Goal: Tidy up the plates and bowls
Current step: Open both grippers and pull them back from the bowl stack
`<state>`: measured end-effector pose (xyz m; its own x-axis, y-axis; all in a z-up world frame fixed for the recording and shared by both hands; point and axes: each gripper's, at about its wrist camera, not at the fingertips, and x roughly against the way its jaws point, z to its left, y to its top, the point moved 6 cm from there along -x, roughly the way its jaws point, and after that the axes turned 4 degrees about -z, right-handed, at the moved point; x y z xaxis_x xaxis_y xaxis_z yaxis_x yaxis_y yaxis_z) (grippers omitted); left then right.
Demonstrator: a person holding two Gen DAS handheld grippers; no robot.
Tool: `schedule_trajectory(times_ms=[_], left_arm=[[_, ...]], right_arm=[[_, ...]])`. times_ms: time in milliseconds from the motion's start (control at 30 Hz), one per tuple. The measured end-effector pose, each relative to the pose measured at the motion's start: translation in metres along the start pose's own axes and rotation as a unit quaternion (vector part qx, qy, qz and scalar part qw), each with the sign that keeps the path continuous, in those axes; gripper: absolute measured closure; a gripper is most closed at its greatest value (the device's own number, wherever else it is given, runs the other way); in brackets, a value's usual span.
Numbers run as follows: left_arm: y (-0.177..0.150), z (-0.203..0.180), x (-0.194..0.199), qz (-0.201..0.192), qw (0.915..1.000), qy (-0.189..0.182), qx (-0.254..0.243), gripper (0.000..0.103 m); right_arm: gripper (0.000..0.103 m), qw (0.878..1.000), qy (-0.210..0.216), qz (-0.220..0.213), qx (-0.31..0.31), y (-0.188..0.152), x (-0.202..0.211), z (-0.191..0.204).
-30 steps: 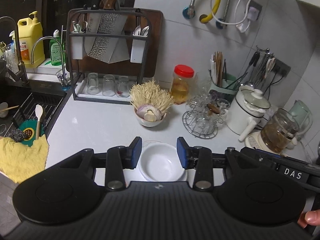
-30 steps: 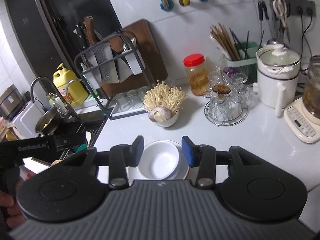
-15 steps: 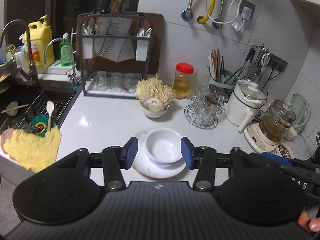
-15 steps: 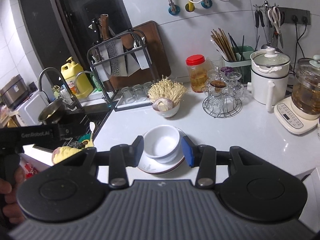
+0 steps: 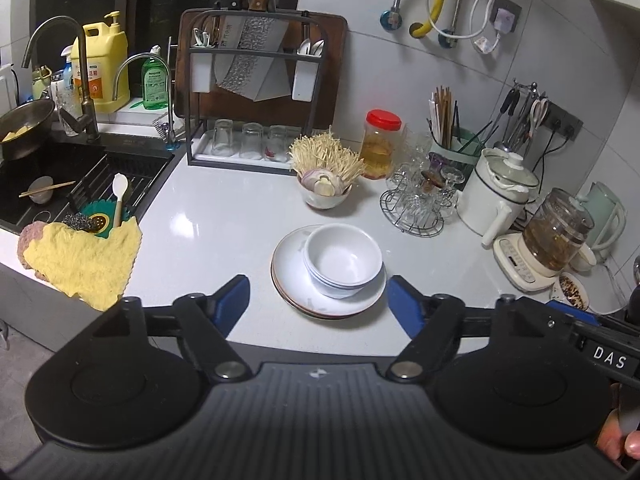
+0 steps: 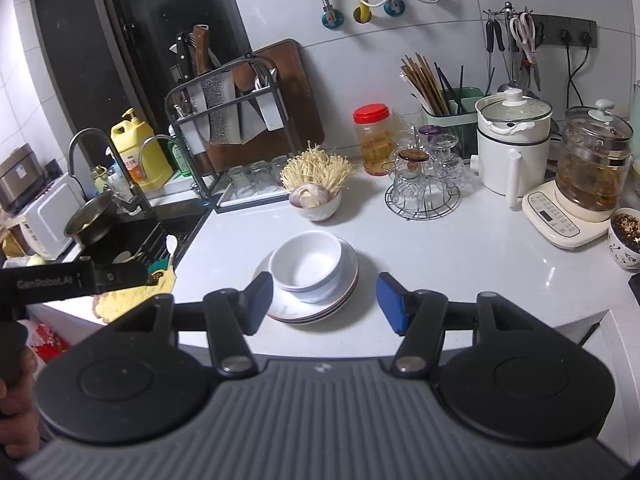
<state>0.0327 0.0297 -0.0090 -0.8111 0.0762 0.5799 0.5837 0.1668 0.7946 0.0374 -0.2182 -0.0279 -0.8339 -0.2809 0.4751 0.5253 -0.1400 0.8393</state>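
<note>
White bowls [image 5: 342, 260] [image 6: 305, 264] sit nested on a small stack of white plates [image 5: 294, 292] [image 6: 348, 276] on the white counter [image 5: 224, 224]. My left gripper [image 5: 318, 306] hangs just in front of the stack, jaws opening wide, nothing between the blue pads. My right gripper [image 6: 325, 300] is also drawn back from the stack, its jaws opening and empty; the plates' near rim shows between its pads. The left gripper's body [image 6: 72, 278] shows at the left of the right wrist view.
A bowl of enoki mushrooms and onion [image 5: 325, 184] stands behind the stack, with a red-lidded jar [image 5: 378, 144], a glass-cup rack [image 5: 420, 200], a white pot [image 5: 500, 192] and a kettle [image 5: 556, 236] to the right. Left lie the sink [image 5: 60, 184], a yellow cloth [image 5: 80, 260] and a knife rack [image 5: 252, 92].
Both grippers have pulled back from the bowl-and-plate stack, which now shows whole on the counter. Both pairs of jaws have spread wider apart.
</note>
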Motion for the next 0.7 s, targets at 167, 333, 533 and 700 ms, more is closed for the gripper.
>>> schedule_trajectory(times_ms=[167, 333, 533, 700], left_arm=[[0.002, -0.003, 0.014, -0.013, 0.9998, 0.010, -0.010, 0.011], [0.000, -0.008, 0.021, -0.009, 0.9997, 0.015, -0.019, 0.006], [-0.004, -0.012, 0.023, -0.003, 0.9996, 0.016, -0.023, 0.005], [-0.010, -0.015, 0.024, -0.001, 0.9989, 0.032, -0.035, 0.004]], right_arm=[[0.037, 1.000, -0.003, -0.004, 0.005, -0.001, 0.008, -0.001], [0.018, 1.000, -0.011, -0.020, 0.011, 0.001, 0.015, -0.004], [0.013, 1.000, -0.020, -0.016, 0.017, 0.001, 0.017, -0.006], [0.013, 0.999, -0.019, -0.011, 0.030, -0.004, 0.018, -0.004]])
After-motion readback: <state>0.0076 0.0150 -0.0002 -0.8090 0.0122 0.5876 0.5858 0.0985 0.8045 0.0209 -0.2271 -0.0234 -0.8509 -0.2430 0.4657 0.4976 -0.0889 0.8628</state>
